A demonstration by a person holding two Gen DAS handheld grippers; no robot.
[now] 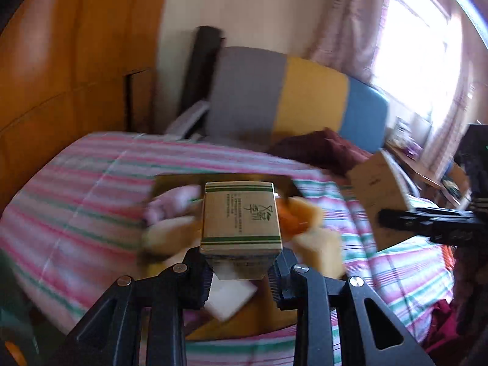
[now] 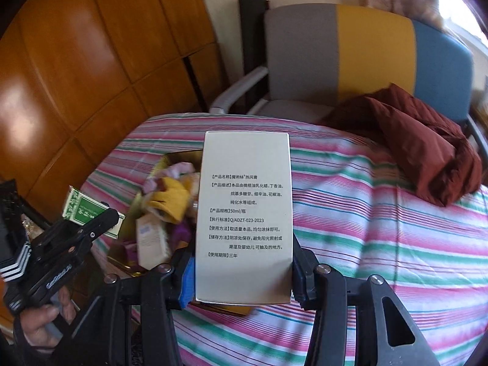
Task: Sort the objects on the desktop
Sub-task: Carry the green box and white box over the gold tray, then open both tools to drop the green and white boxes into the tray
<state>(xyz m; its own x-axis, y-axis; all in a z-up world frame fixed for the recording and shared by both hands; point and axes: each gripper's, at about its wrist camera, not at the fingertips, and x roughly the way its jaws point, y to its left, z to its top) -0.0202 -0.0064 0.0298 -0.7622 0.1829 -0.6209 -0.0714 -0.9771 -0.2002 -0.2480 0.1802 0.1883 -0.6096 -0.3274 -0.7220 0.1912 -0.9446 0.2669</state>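
Observation:
My left gripper point(image 1: 241, 267) is shut on a small tan box with green stripes point(image 1: 241, 216), held above a gold tray point(image 1: 170, 183) full of small items. From the right wrist view the same left gripper point(image 2: 91, 225) shows at the lower left, holding that green and white box point(image 2: 82, 210). My right gripper point(image 2: 242, 277) is shut on a tall silver-white box with printed text point(image 2: 244, 213), held upright beside the gold tray point(image 2: 180, 155). The right gripper also shows in the left wrist view point(image 1: 427, 222), with its box point(image 1: 378, 195).
A pink, green and white striped cloth point(image 2: 366, 244) covers the surface. A dark red cloth bundle point(image 2: 421, 140) lies at the far right. A grey, yellow and blue chair point(image 2: 350, 58) stands behind. Wooden cabinets point(image 2: 76, 76) are on the left.

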